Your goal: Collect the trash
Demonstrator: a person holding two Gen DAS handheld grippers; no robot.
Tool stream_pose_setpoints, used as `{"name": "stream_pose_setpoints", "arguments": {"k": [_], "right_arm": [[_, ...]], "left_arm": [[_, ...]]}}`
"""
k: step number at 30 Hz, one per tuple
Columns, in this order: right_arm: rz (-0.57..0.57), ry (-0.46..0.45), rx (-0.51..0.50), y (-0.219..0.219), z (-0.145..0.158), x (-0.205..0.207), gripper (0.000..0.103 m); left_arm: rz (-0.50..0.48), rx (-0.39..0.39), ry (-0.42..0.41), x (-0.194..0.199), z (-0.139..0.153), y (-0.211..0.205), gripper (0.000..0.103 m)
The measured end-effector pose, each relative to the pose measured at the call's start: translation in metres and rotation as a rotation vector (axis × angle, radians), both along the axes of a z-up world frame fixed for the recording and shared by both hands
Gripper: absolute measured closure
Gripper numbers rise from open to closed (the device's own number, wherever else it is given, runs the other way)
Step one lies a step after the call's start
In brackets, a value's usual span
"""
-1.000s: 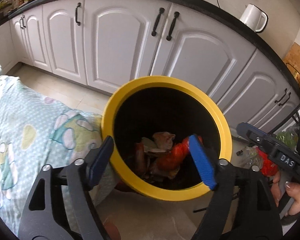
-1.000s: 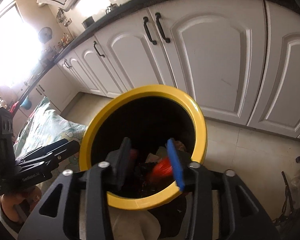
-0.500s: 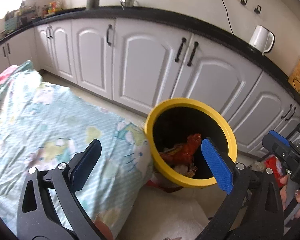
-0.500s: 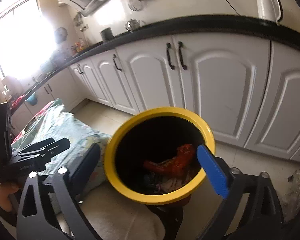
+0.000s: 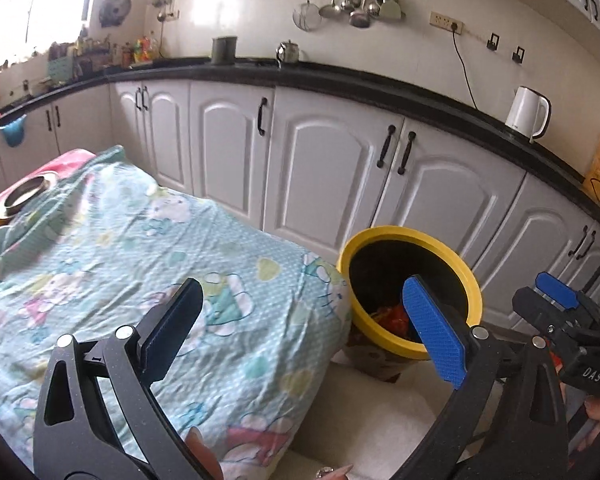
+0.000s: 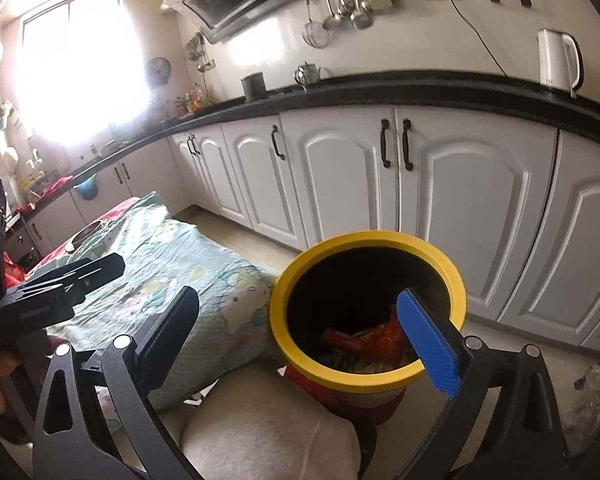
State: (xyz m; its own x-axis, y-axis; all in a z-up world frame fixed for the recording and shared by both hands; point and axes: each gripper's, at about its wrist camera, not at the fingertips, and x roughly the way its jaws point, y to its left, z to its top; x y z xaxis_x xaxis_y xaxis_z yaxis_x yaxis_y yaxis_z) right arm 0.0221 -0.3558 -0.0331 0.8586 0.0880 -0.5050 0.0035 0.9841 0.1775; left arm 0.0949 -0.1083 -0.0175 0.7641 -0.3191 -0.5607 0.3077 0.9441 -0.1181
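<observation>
A yellow-rimmed bin [image 5: 462,268] with a black inside stands on the floor by the white cabinets; it also shows in the right wrist view [image 6: 278,308]. Red and orange wrappers [image 6: 376,338] lie inside it, also glimpsed in the left wrist view [image 5: 392,316]. My left gripper [image 5: 304,336] is open and empty, held back above the table edge. My right gripper [image 6: 300,340] is open and empty, held back from the bin. The right gripper shows at the right of the left wrist view [image 5: 560,312]; the left gripper shows at the left of the right wrist view [image 6: 60,288].
A table under a pale green cartoon cloth [image 5: 140,256] lies left of the bin, with a metal bowl [image 5: 24,196] at its far end. White cabinets [image 5: 332,184] under a black counter, with a white kettle [image 5: 526,114]. A pale cushion [image 6: 260,436] sits in front.
Both grippers have opened wide and pulled up and back from the bin mouth. The red wrapper now lies in the bin. The left view has swung left onto the table.
</observation>
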Motion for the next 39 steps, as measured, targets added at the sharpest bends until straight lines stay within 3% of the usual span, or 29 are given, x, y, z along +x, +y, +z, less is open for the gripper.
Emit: {"name": "stream_pose_setpoints", "arguments": {"k": [12,20,39], "right_arm": [[-0.031,-0.216,-0.139,0.045,-0.007,-0.041,0.006],[-0.037,-0.255,-0.161,0.054,-0.015,-0.047,0.006],[-0.02,-0.263,-0.166,0.058,-0.015,-0.049,0.006]], "left_arm": [[0.041,0.022,-0.131,-0.05,-0.007,0.02,0.011],[0.071,-0.016,-0.149,-0.063,-0.012,0.035,0.011],[0.079,-0.016,-0.15,-0.064,-0.012,0.036,0.011]]}}
